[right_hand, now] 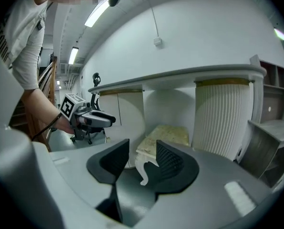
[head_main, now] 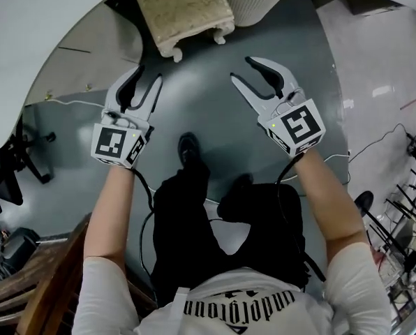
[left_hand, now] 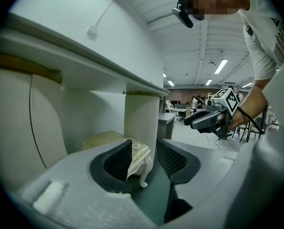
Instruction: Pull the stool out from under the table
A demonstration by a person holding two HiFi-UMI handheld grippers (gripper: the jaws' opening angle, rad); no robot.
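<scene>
We see a dark grey floor (head_main: 75, 131). To its right lies paler glossy flooring (head_main: 375, 61). At its left edge sits a black chair base (head_main: 26, 152), with wooden furniture (head_main: 26, 285) beside that. High above the floor, ceiling strip lights (left_hand: 221, 66) glow.

Stool (head_main: 183, 12) partly under table (head_main: 26, 40), left gripper (head_main: 149, 73) and right gripper (head_main: 241, 68) before it
</scene>
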